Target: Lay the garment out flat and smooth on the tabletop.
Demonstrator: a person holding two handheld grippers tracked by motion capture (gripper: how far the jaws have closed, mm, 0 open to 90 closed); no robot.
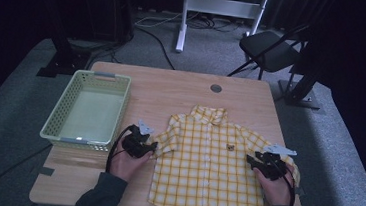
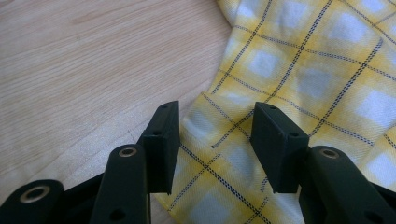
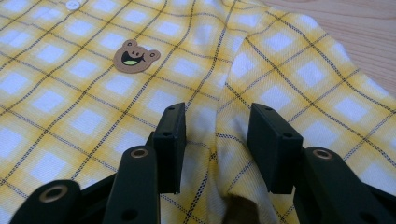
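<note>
A small yellow-and-white checked shirt [image 1: 206,160] lies flat and face up on the wooden table [image 1: 172,89], collar toward the far side. A brown bear patch [image 3: 134,55] sits on its chest. My left gripper [image 1: 142,146] rests at the cuff of the shirt's left sleeve [image 2: 219,154], jaws open with the cuff's edge between them. My right gripper [image 1: 262,162] is at the right sleeve [image 3: 280,93], open, jaws either side of a raised fold [image 3: 219,140] where sleeve meets body. A hand holds each gripper.
A pale green plastic basket [image 1: 64,117] stands empty at the table's left, just beyond my left gripper. A round grommet hole [image 1: 216,88] sits near the far edge. A black folding chair [image 1: 271,50] and a white frame stand on the floor behind.
</note>
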